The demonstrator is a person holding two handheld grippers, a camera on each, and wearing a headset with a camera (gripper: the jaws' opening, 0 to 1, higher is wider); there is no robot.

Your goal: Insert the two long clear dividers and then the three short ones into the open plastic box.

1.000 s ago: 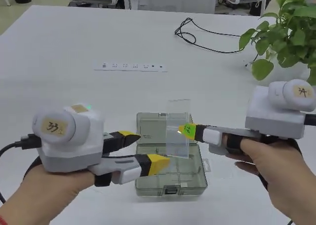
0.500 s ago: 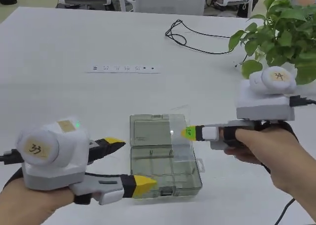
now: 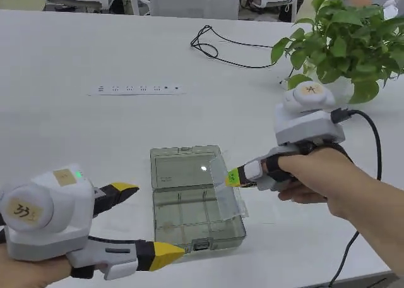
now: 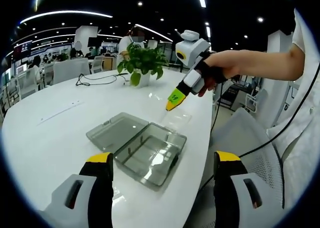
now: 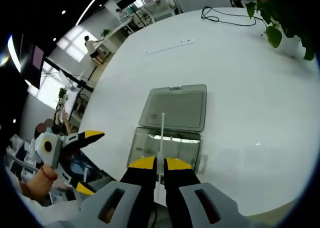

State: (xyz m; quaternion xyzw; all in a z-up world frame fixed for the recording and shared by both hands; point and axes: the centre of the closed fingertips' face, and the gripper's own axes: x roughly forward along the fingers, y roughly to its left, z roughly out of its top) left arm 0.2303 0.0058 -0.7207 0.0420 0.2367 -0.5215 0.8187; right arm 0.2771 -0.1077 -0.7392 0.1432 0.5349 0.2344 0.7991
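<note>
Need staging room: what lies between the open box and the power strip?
Only bare white table lies between the plastic box and the power strip, per the head view.

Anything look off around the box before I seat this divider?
Nothing is spilled or damaged. One oddity: the clear divider, pinched in the right gripper, leans at a tilt over the right side of the open box rather than standing square to it. The left gripper is open beside the box.
</note>
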